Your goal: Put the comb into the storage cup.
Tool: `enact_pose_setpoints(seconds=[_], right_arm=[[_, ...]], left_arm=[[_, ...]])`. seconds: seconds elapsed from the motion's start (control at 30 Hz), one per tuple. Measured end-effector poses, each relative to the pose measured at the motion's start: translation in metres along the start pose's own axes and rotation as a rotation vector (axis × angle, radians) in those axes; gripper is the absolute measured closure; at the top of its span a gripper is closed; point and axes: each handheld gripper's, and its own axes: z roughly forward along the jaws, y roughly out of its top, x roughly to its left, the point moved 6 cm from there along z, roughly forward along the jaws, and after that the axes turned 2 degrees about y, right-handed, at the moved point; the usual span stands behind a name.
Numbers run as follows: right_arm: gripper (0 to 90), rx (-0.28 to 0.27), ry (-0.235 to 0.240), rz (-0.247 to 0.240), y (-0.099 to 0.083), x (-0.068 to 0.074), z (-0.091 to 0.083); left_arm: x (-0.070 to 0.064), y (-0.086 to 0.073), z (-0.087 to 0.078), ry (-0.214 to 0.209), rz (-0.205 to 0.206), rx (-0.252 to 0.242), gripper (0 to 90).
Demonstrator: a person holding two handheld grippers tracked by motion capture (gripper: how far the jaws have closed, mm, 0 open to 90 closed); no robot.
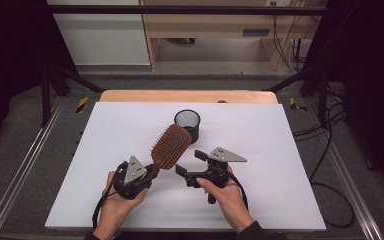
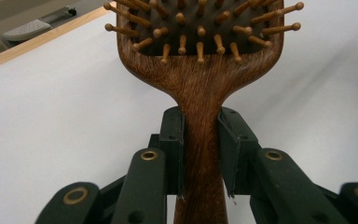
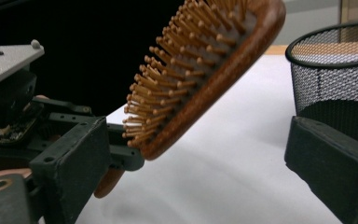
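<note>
The left claw [image 1: 152, 171] grips the handle of the brown wooden paddle hairbrush [image 1: 170, 146], lifted above the white worktop [image 1: 280, 150]. Its long axis points up-right toward the black mesh cup [image 1: 187, 123]. The right claw [image 1: 190, 162] stands wide, empty, just beside the head.

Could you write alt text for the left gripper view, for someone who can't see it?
A wooden hairbrush is clamped by its handle between the two black jaws of the left tool, bristle pins facing the camera, above a white table.
</note>
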Motion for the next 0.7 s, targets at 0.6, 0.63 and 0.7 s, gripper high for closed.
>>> enact_pose_setpoints(seconds=[0.6, 0.63, 0.7], right_arm=[[5.7, -0.010, 0.017, 0.017, 0.021, 0.006, 0.005], [5.7, -0.010, 0.017, 0.017, 0.021, 0.006, 0.005], [5.8, -0.010, 0.022, 0.018, 0.023, 0.008, 0.007]], left_arm=[[-0.003, 0.005, -0.004, 0.008, 0.007, -0.034, 72.9], [-0.004, 0.005, -0.005, 0.009, 0.007, -0.035, 72.9], [-0.004, 0.006, -0.005, 0.011, 0.009, -0.041, 72.9]])
